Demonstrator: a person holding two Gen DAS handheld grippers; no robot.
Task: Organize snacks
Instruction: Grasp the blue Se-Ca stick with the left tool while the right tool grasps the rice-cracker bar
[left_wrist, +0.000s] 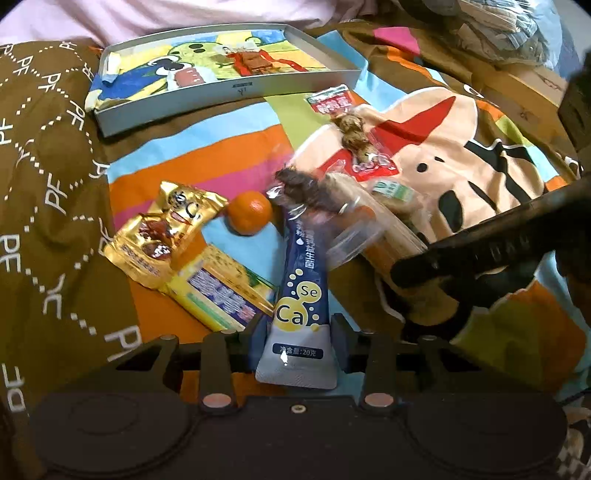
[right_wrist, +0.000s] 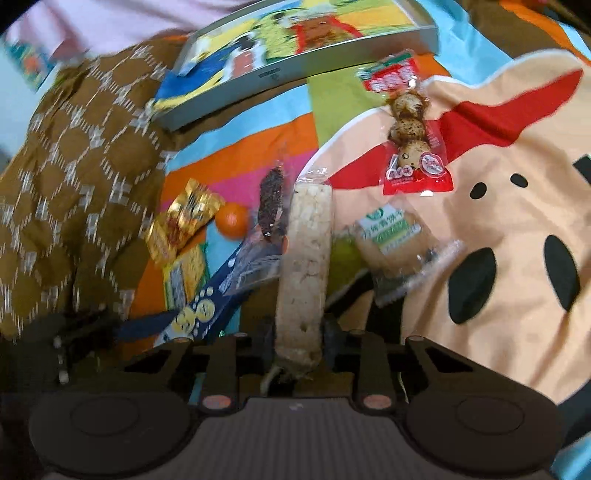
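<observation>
The left gripper points steeply down at the bedspread, its fingers clamped on the lower end of a dark blue powder sachet marked "Se" and "Ca"; the sachet runs straight ahead from between them, its far end tucked under a clear-wrapped dark snack bar. Just left of the fingers lies a yellow biscuit pack, and beyond it a gold snack pouch with a small orange beside it. Ahead and to the right sits a red packet of quail eggs. Far ahead rests a shallow grey box lined with a cartoon print, holding small wrapped items. The right gripper also tilts steeply down, and its fingers are closed on the near end of a pale puffed-rice bar in clear wrap, which extends straight forward from them. In the left wrist view this gripper appears as a dark blurred arm crossing in from the right. To the right of its fingers lies a clear-wrapped pastry with a green label; ahead and right the quail egg packet; to the left the blue sachet, the orange and the gold pouch. The grey box lies far ahead.
</observation>
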